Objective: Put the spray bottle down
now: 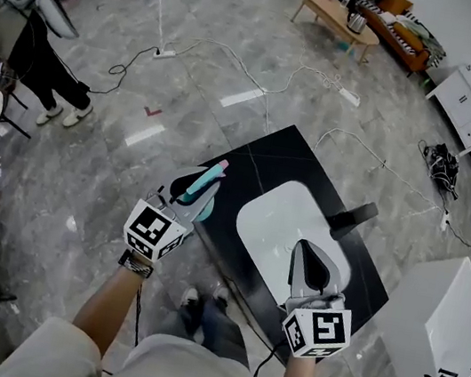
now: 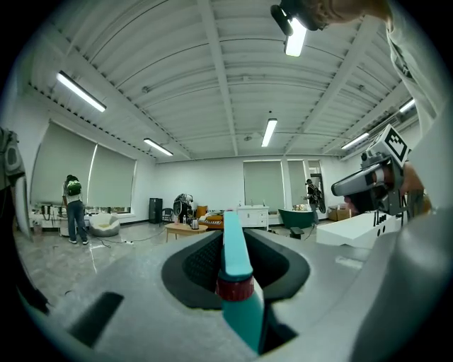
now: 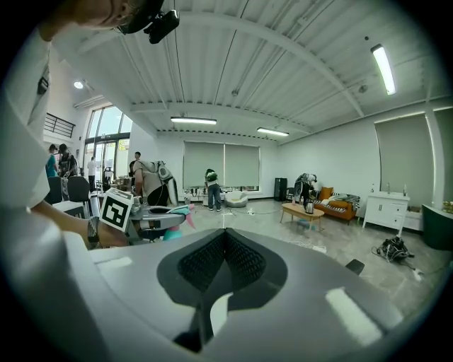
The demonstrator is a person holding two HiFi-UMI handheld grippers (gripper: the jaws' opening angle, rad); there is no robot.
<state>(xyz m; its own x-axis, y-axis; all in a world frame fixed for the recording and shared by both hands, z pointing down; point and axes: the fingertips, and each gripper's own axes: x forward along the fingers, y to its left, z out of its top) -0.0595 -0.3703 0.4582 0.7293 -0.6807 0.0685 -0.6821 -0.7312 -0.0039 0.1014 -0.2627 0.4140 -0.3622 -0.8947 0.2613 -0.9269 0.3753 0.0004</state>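
Glossy floor (image 1: pixel 194 67); matt black counter (image 1: pixel 258 164); plastic spray bottle (image 2: pixel 233 254).

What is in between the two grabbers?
In the head view, a strip of the black countertop and the white sink basin lie between the left gripper, which holds the spray bottle, and the right gripper.
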